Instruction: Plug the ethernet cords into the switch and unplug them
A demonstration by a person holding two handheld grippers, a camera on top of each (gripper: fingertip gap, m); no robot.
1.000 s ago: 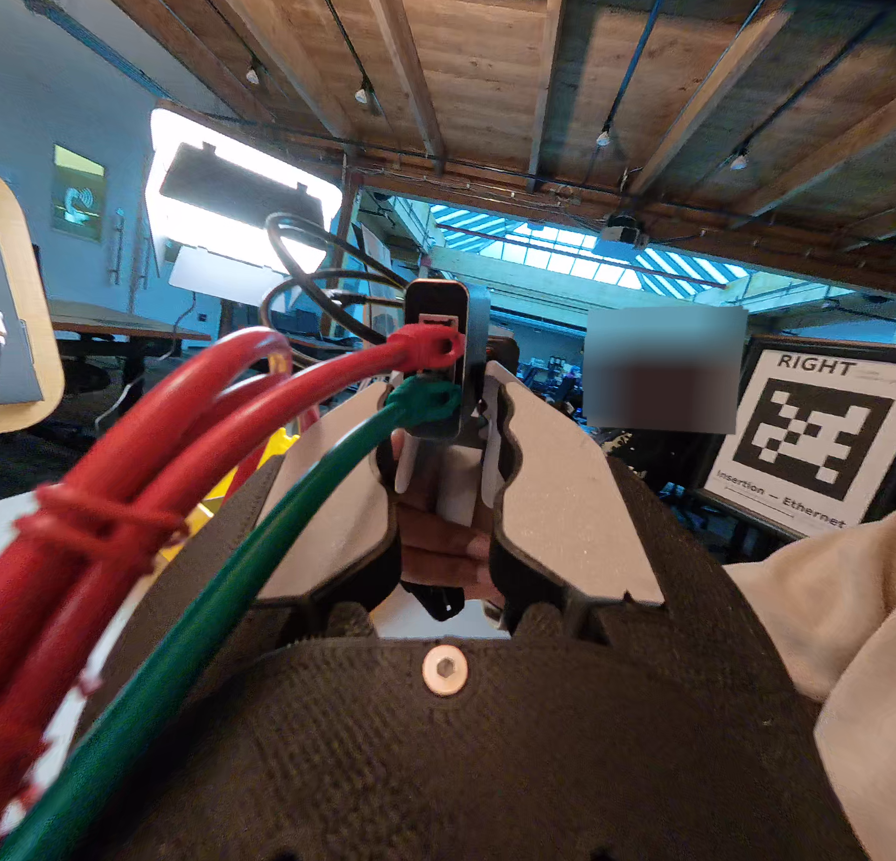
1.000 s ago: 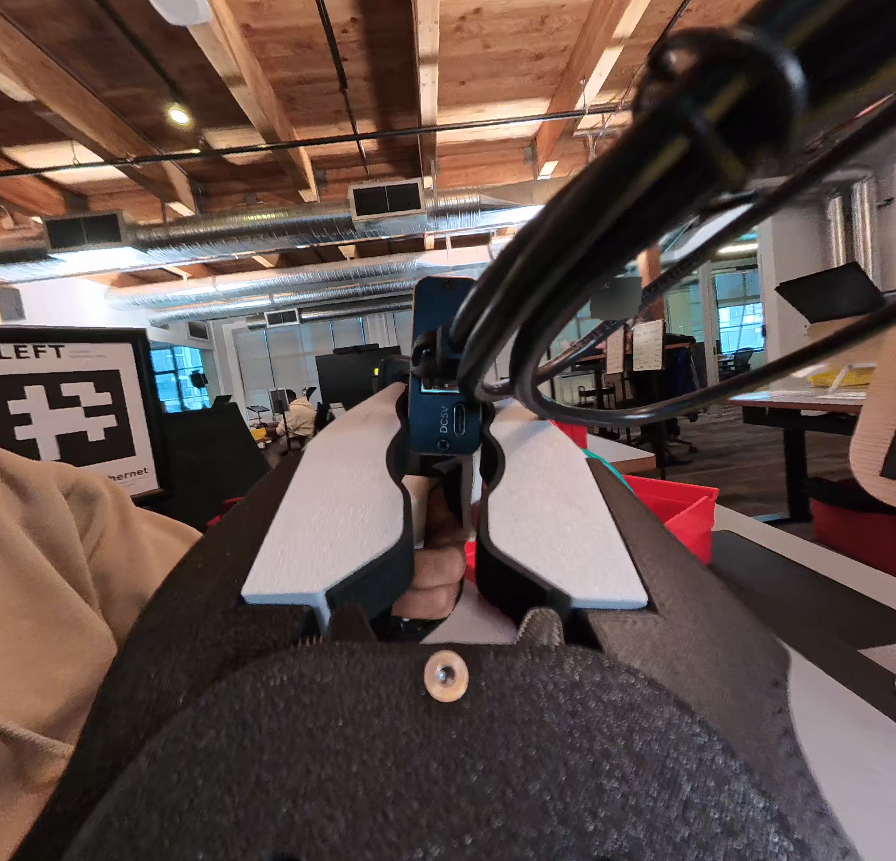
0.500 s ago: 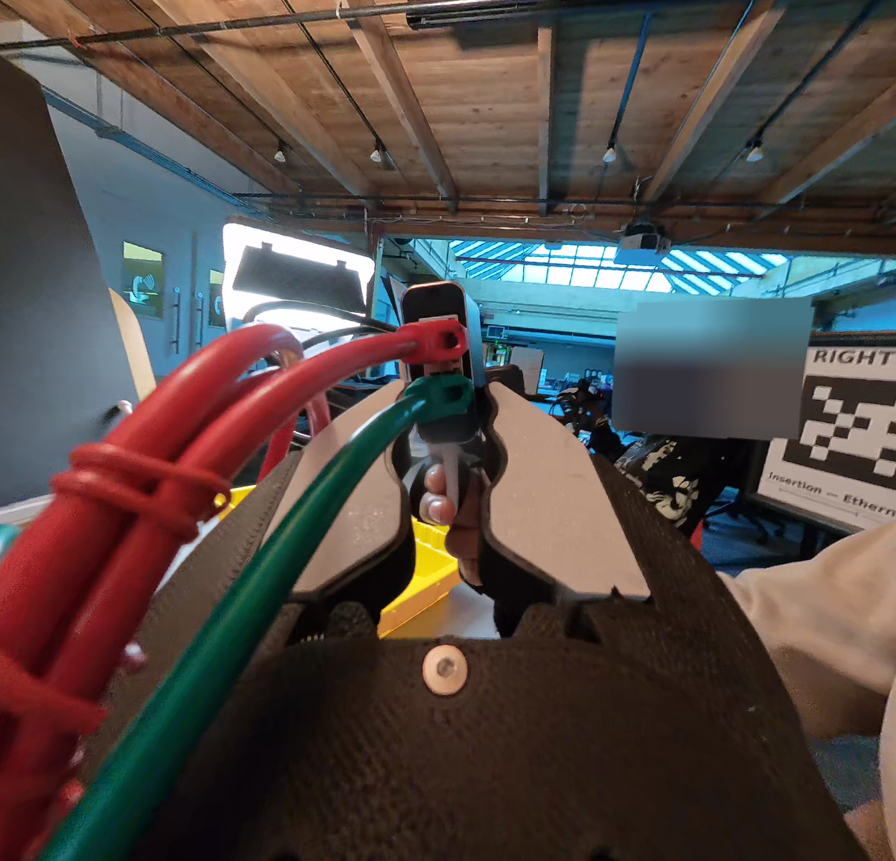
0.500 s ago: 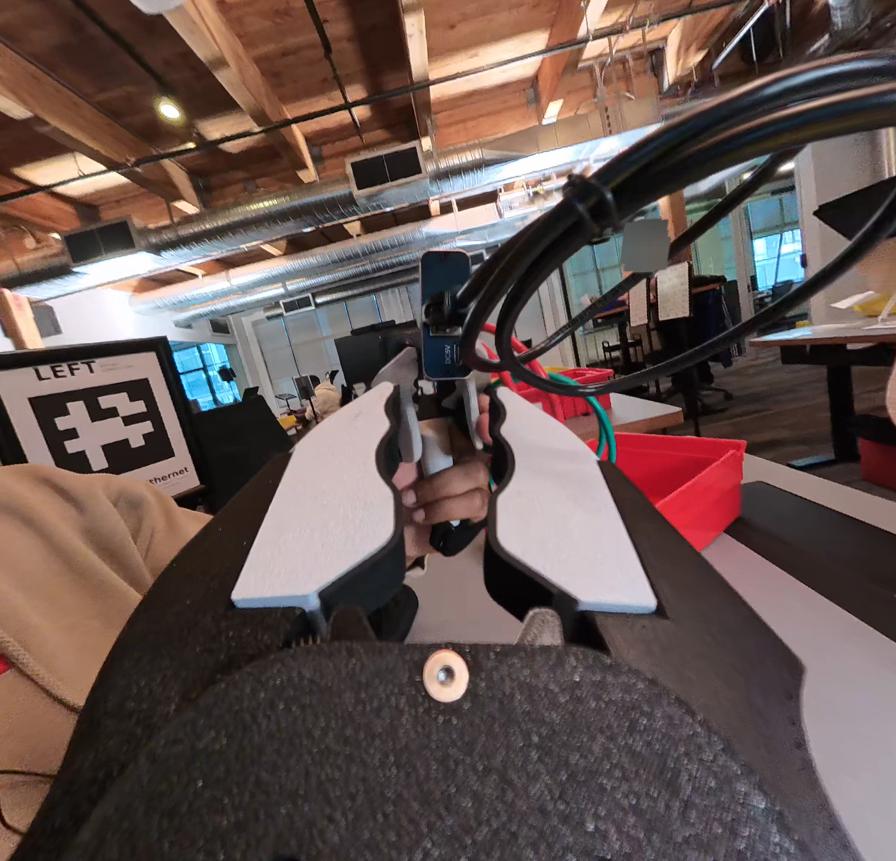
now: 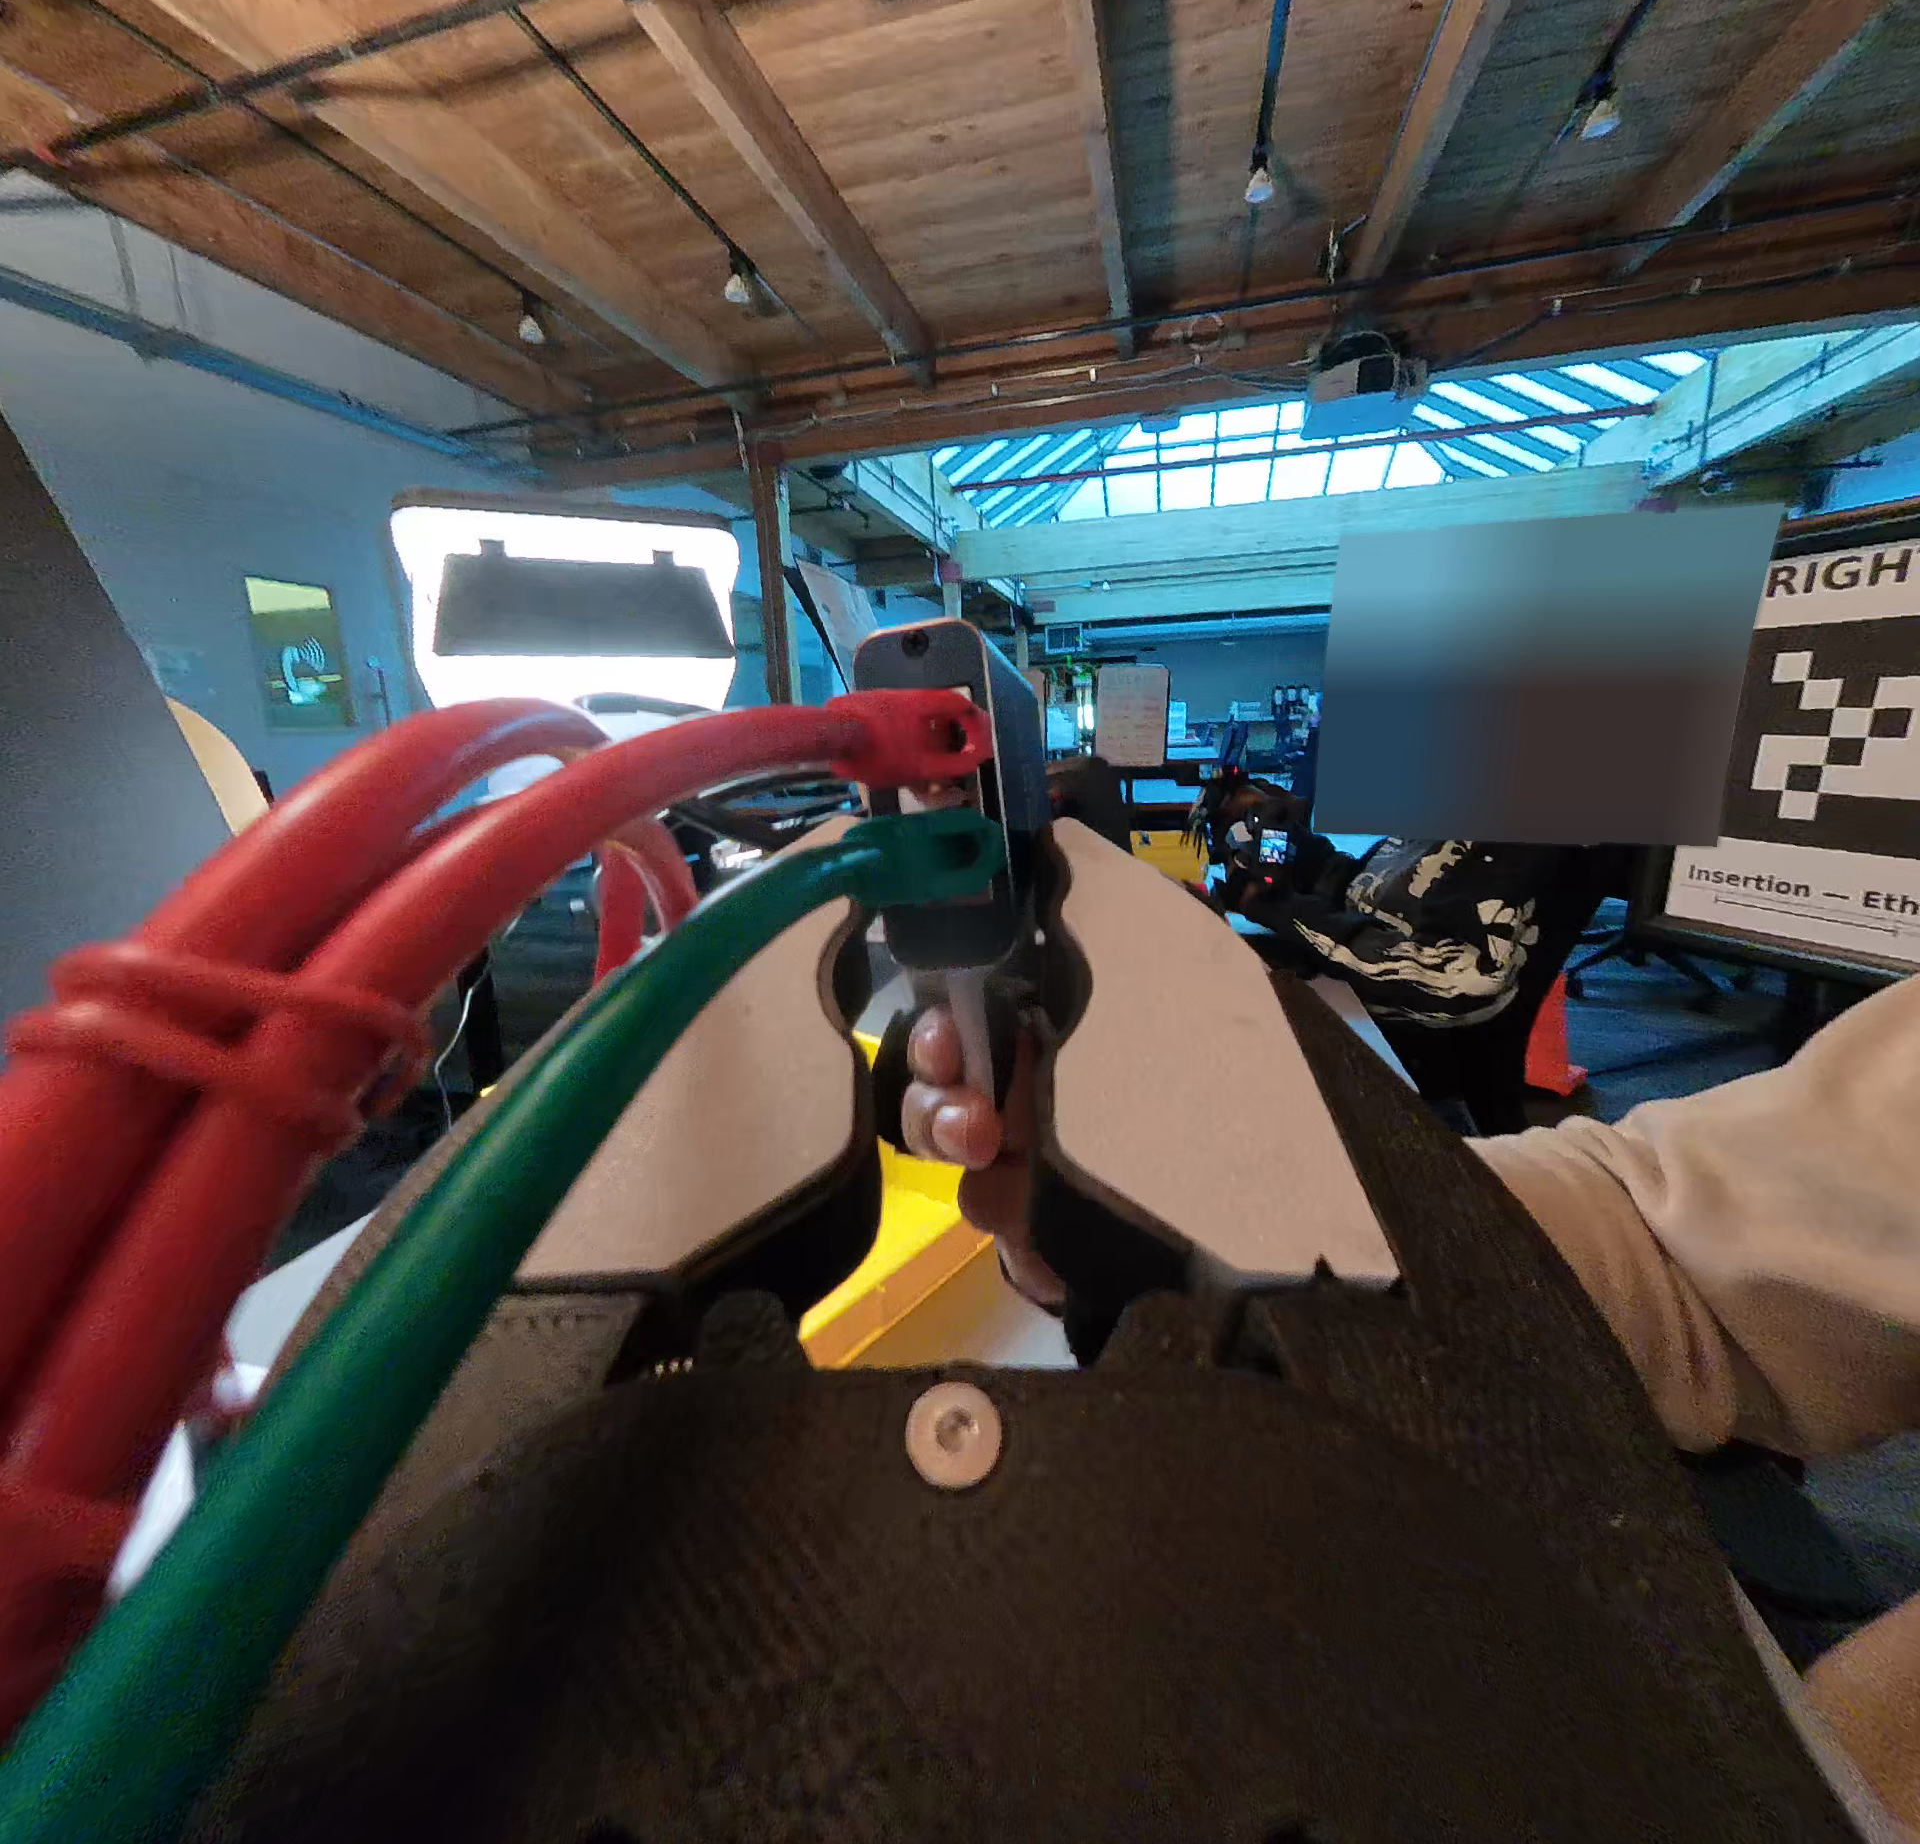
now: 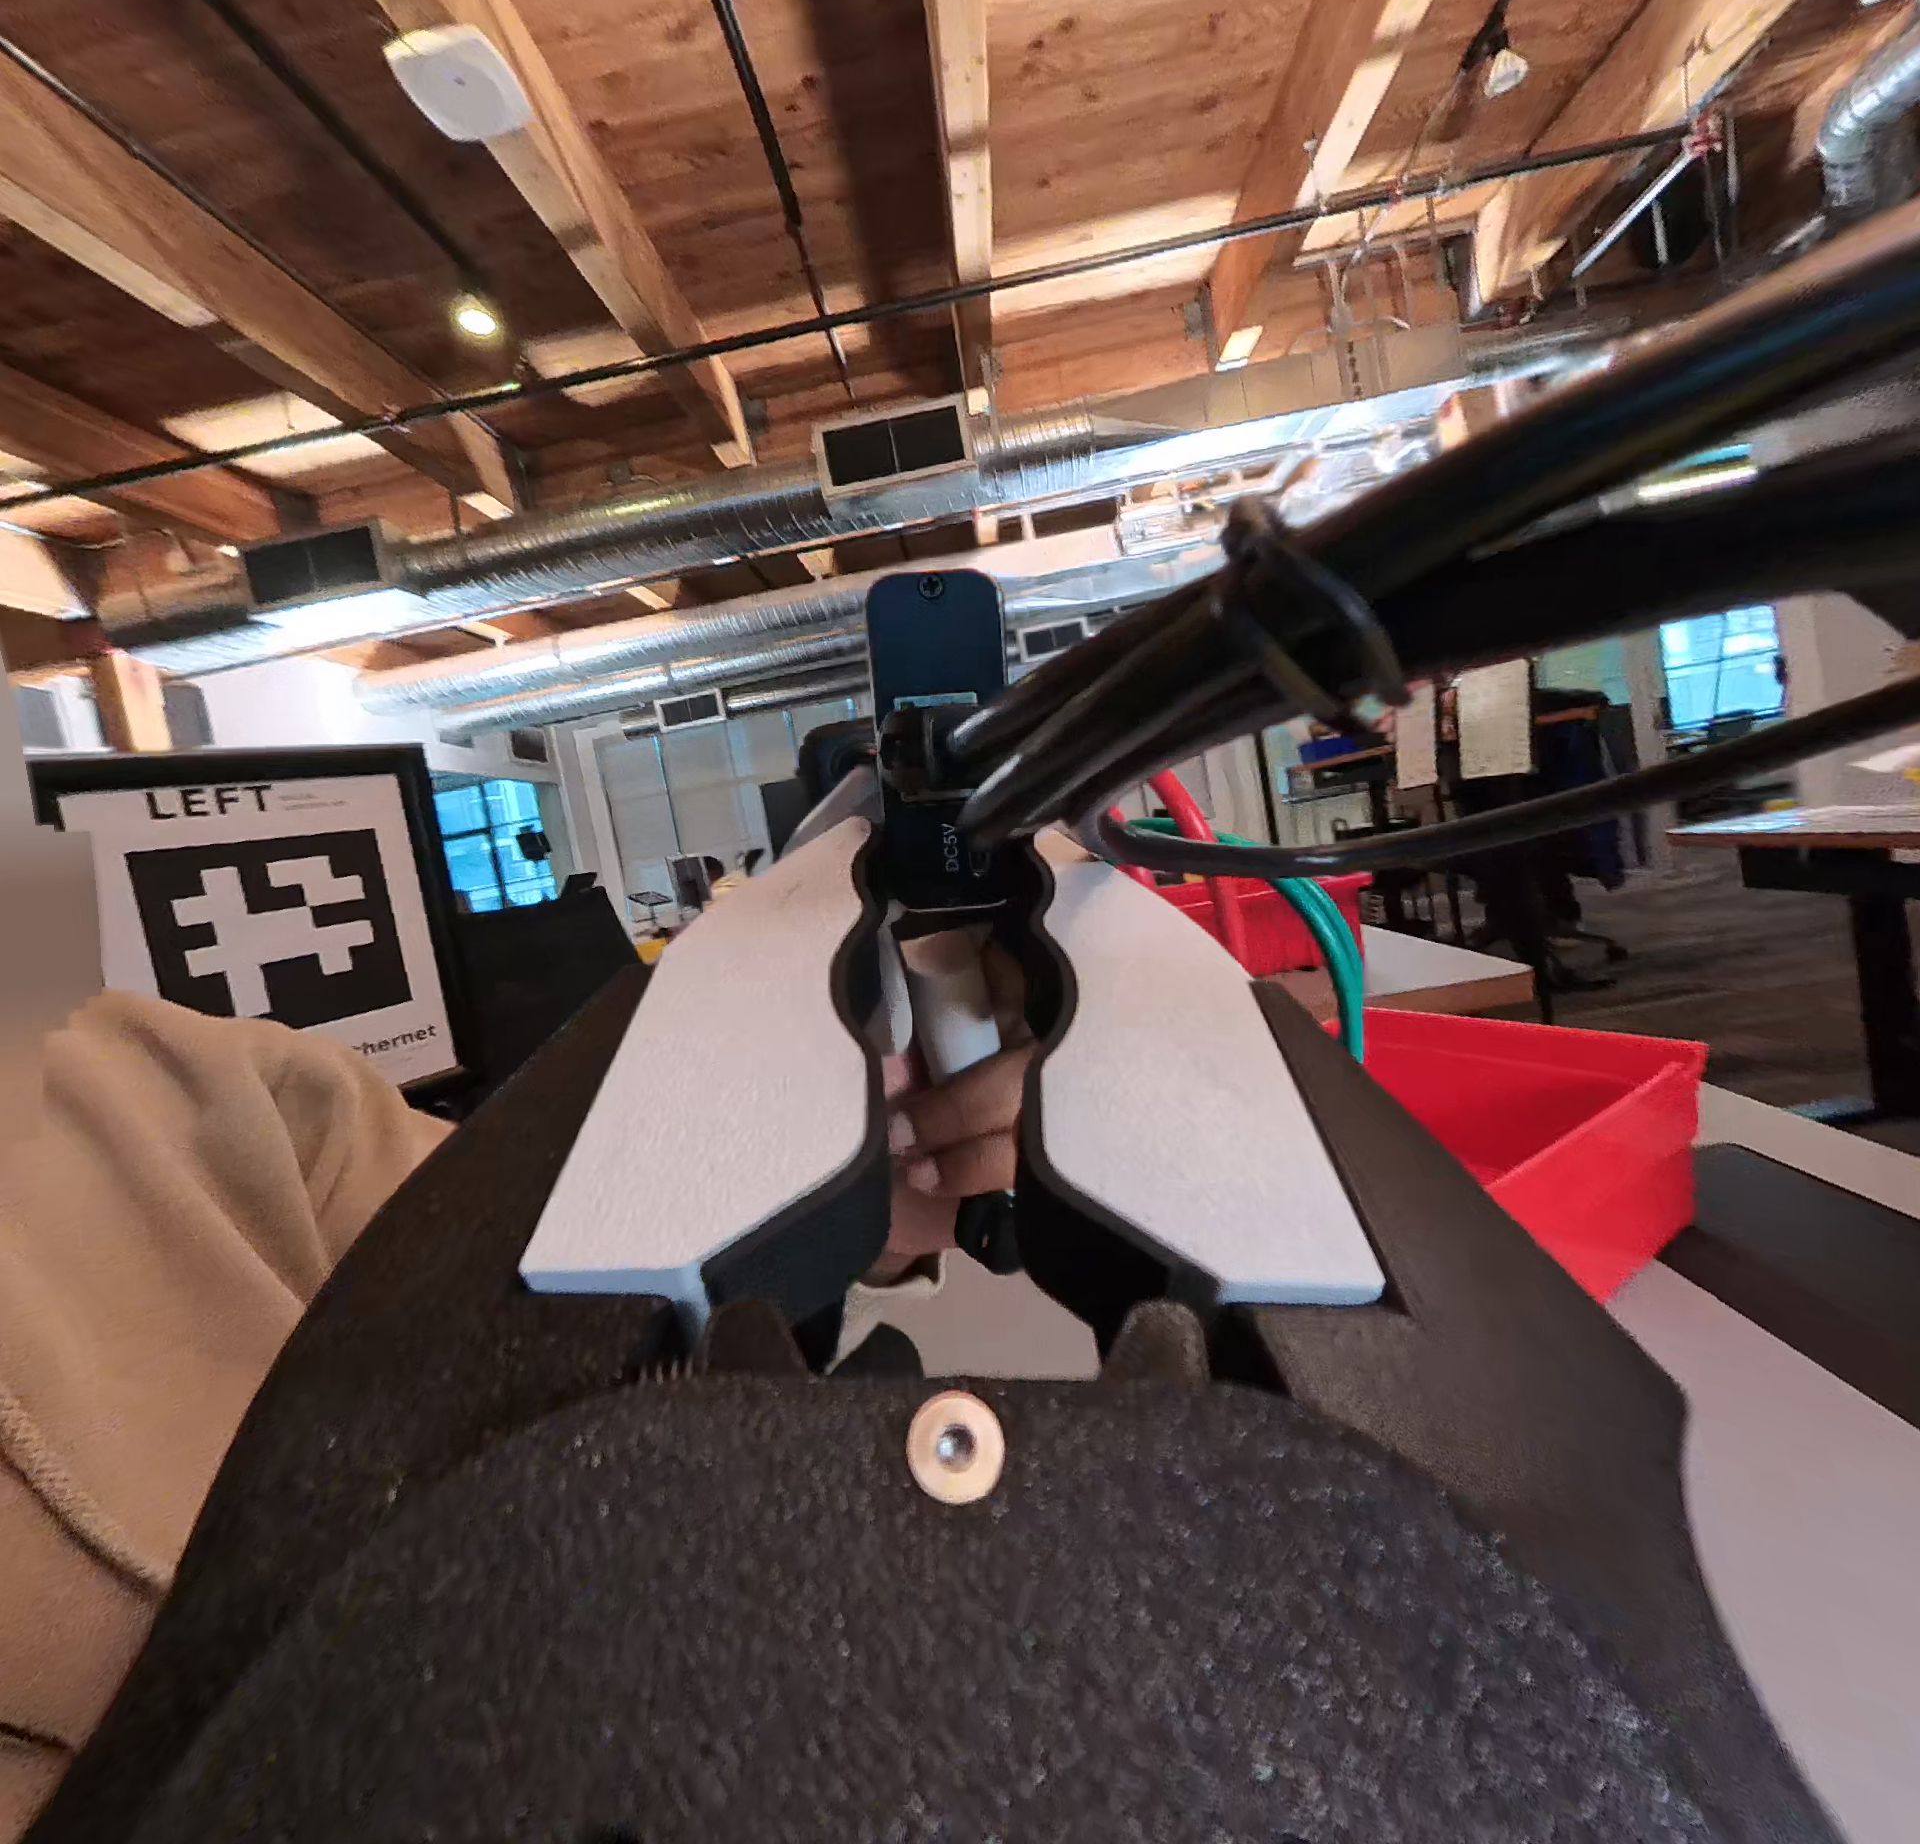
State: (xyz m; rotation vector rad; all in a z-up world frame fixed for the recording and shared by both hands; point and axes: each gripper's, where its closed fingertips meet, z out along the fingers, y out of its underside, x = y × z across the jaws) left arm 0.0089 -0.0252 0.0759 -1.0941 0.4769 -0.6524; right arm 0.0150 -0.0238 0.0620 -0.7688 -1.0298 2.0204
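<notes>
A small dark switch stands on end, gripped from opposite sides by both grippers. My left gripper is shut on its lower part. A red cord and a green cord are plugged into the face on the left, red above green. The red cord is bundled with a tie. My right gripper is shut on the switch from the other side, where a black cable is plugged in. The green cord hangs behind. Each view shows the other gripper's white finger and a hand behind the switch.
A yellow bin lies below the left gripper. A red bin sits on the white table at right. Marker boards stand nearby. A beige sleeve is close. A person sits behind.
Both grippers have stayed shut on the switch while it tilted and shifted. The yellow and red bins have come into view, and the black cable loop has swung up to the right.
</notes>
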